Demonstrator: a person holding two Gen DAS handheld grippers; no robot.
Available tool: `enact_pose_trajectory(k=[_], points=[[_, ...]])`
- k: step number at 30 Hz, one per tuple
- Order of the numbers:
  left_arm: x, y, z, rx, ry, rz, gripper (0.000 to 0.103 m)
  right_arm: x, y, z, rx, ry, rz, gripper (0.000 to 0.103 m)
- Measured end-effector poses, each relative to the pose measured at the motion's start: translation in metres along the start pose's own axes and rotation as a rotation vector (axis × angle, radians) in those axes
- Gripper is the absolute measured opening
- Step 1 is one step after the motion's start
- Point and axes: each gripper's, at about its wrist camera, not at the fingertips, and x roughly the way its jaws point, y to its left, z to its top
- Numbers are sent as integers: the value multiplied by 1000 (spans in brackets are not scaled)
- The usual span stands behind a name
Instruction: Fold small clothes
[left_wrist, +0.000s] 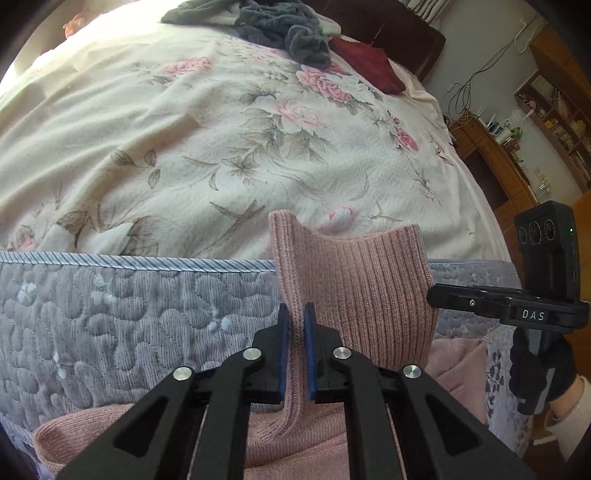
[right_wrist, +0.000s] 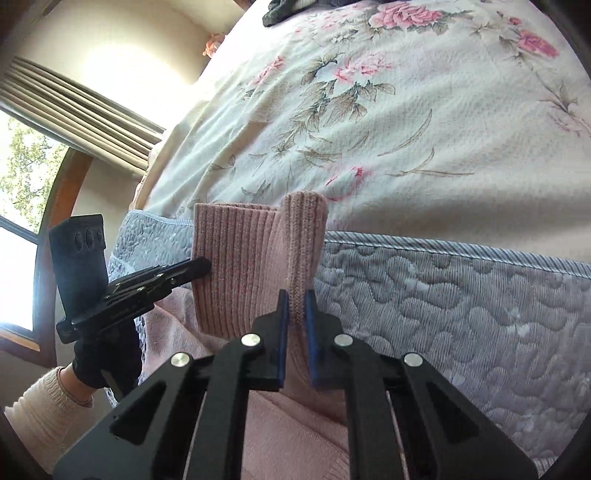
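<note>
A pink ribbed knit garment (left_wrist: 354, 280) hangs in front of the mattress side, held up by its ribbed edge. My left gripper (left_wrist: 296, 314) is shut on a fold of that edge. In the right wrist view the same pink garment (right_wrist: 236, 258) shows, with my right gripper (right_wrist: 296, 299) shut on its other raised fold. The right gripper (left_wrist: 439, 293) also appears at the right of the left wrist view, touching the garment's side. The left gripper (right_wrist: 201, 267) appears at the left of the right wrist view. The rest of the garment droops below both grippers.
A floral bedspread (left_wrist: 221, 147) covers the bed above a grey quilted mattress side (left_wrist: 129, 317). Grey towels (left_wrist: 280, 26) and a dark red cloth (left_wrist: 369, 66) lie at the bed's far end. Wooden shelves (left_wrist: 554, 122) stand to the right. A window (right_wrist: 22, 221) is at the left.
</note>
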Motion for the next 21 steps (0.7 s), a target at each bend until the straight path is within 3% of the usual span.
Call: enact_pose_trajectory(k=[5,9,17,21], points=[[-37,-9,-25,37,-42,-78,7,-27,16,-36,-62,-11,27,8],[-53,-14,-57,82,-23,-82,7,-33,31,-72,-129,21,-3,8],[-52,-9,-139,145,165,-48,8,-17,29,-145,-180,175,-83,11],[-65,7,-163,32,209,-117,8,-25,15,-164,-67,187,-34,12]])
